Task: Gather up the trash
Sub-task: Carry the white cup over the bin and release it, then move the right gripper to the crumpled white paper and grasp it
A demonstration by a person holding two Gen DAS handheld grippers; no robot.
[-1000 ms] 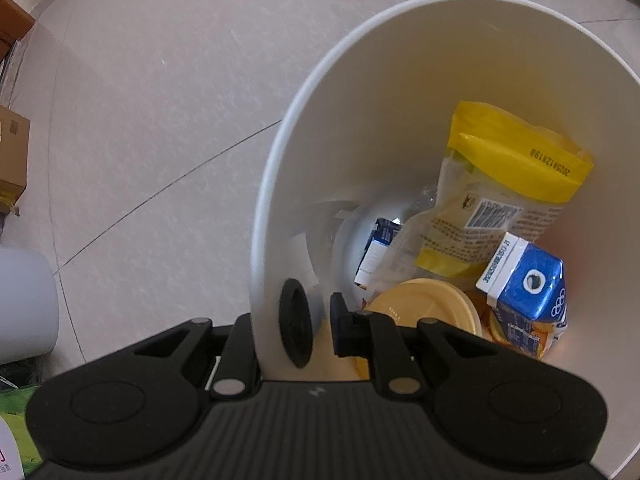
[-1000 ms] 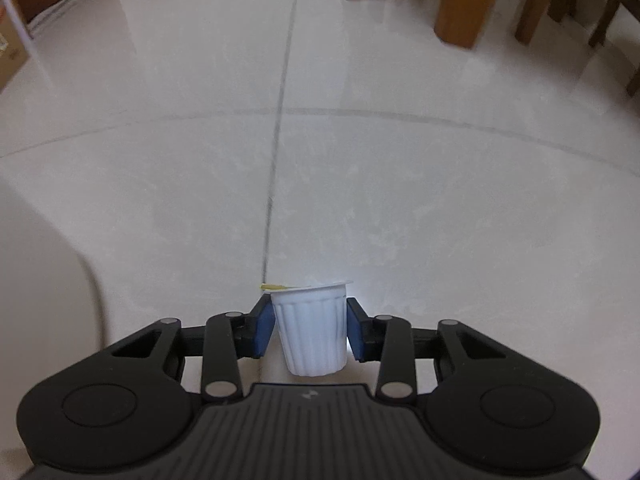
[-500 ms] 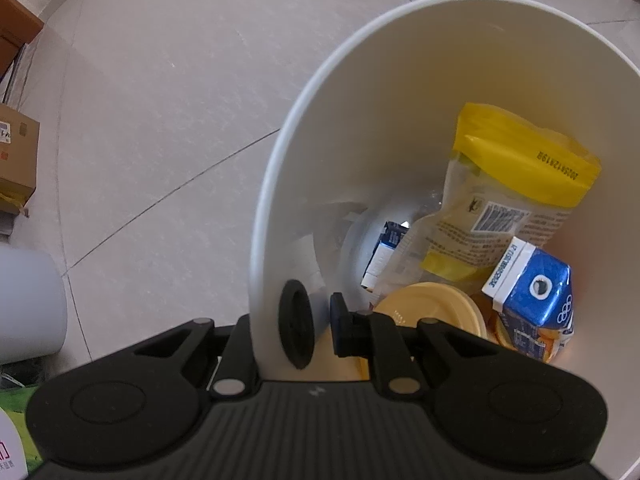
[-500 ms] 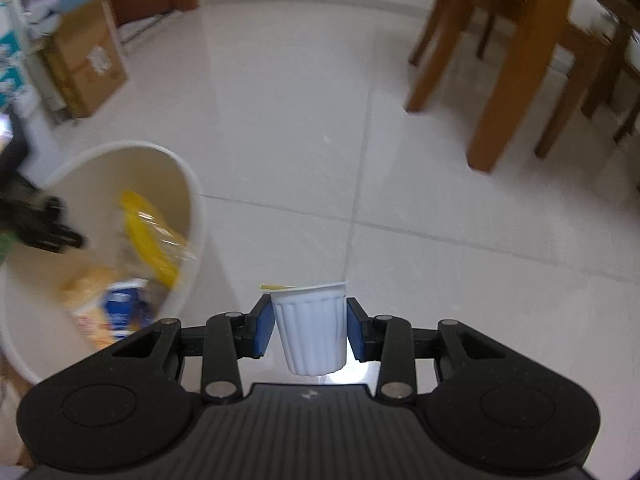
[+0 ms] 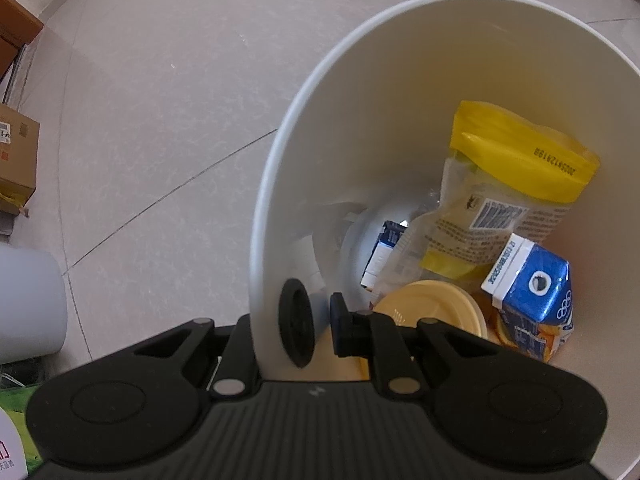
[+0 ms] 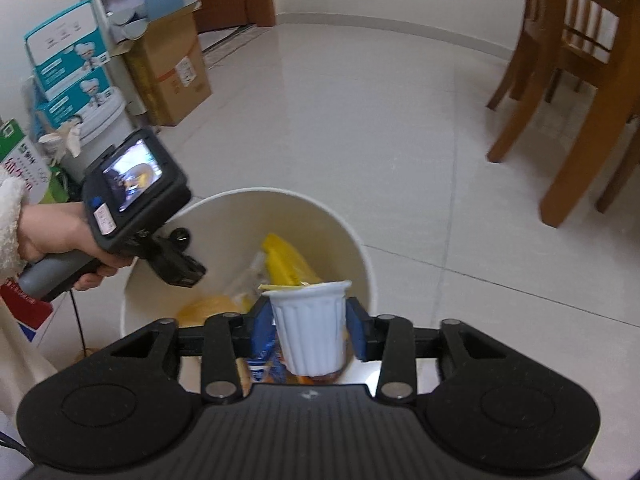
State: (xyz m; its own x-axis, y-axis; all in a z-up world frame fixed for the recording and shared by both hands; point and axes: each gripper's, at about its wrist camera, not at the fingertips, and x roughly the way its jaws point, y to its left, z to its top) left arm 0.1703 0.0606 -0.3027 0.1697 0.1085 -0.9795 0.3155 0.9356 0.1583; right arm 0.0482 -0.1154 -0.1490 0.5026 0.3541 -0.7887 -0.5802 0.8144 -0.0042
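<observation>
A: Trash first: the white ribbed cup (image 6: 310, 326) sits between our right gripper (image 6: 308, 330) fingers, upright, with a yellowish foil flap at its rim. It hangs directly above the open mouth of the white bin (image 6: 352, 240).

B: Are those fingers pressing on it?

A: They are opening at this moment. On the right side we see a clear gap between the blue pad (image 6: 358, 334) and the cup wall. The left pad looks just beside the cup; we cannot tell if it touches.

B: And our left gripper (image 5: 316, 326)?

A: Its fingers are narrow, pinched on the bin's near wall: one black finger (image 5: 294, 322) shows against the inside of the wall, and the other (image 5: 340, 324) stands inside the bin too, just right of it. In the right wrist view our left hand (image 6: 52, 236) holds that tool at the bin's left rim.

B: What lies beyond the left fingers, inside the bin?

A: A yellow-topped clear bag (image 5: 508, 200) leans on the far wall. A blue drink carton (image 5: 530, 300) lies right of the fingers, a pale yellow round lid (image 5: 432, 308) just ahead of them, and a smaller blue-and-white carton (image 5: 382, 252) deeper down.

B: Around the bin?

A: Pale tiled floor (image 6: 360, 120), cardboard boxes (image 6: 172, 68) to the left, wooden chair legs (image 6: 568, 92) to the right.
</observation>
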